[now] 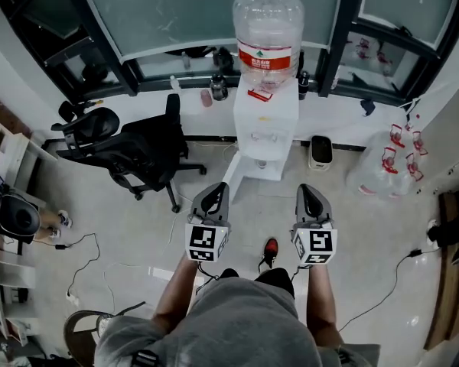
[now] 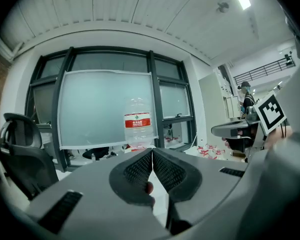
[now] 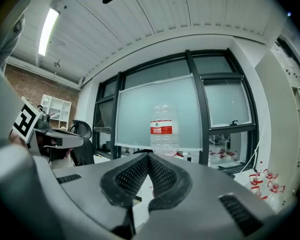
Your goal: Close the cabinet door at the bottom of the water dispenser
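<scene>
Open white cabinet door at twelve o'clock of nearer left gripper; it and right gripper both clenched, empty

White water dispenser with open cabinet door, left tool and right tool side by side near it
</scene>
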`<control>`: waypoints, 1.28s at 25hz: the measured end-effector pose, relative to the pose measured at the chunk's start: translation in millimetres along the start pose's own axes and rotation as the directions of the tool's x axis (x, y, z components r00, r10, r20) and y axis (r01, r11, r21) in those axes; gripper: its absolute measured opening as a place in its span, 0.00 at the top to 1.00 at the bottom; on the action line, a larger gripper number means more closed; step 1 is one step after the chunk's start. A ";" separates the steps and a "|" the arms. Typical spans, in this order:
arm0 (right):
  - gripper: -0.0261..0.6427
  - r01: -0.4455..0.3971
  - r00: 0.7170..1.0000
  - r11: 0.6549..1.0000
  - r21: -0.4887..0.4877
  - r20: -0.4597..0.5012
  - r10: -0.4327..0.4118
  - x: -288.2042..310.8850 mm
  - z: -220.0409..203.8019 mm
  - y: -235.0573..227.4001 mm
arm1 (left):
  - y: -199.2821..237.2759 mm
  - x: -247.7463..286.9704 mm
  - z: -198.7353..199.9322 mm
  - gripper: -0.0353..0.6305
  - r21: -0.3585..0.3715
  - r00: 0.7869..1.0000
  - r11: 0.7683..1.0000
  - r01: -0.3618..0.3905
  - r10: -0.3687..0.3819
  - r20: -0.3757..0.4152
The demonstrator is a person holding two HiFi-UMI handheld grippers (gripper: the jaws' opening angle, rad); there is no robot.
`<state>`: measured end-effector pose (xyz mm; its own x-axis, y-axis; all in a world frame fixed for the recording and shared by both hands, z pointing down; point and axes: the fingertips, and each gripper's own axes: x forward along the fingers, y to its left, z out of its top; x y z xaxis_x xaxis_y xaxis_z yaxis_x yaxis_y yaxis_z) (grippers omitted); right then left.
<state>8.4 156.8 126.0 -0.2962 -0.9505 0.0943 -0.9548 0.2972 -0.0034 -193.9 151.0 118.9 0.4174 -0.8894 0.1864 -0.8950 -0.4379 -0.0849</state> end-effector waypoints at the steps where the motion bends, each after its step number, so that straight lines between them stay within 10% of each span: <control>1: 0.94 -0.005 1.000 1.000 0.000 -0.002 0.005 11.8 1.5 -8.8 | 1.0 11.6 1.3 0.91 -0.001 1.000 1.000 -0.006 0.006 -0.004; 17: 0.94 -0.157 0.984 0.987 0.030 -0.077 0.159 151.3 -22.5 -62.9 | 44.4 132.3 -9.0 0.91 -0.051 0.986 0.987 -0.153 0.149 -0.078; 32: 0.94 -0.149 0.960 0.984 0.103 -0.222 0.168 244.6 -162.9 -25.7 | 101.3 209.6 -156.6 0.91 -0.114 0.974 0.986 -0.118 0.093 -0.209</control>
<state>-35.5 -68.5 311.3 -0.4397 -0.8425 0.3114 -0.8976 0.4241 -0.1200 -221.6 -59.2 302.7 0.2908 -0.8789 0.3780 -0.9501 -0.3119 0.0056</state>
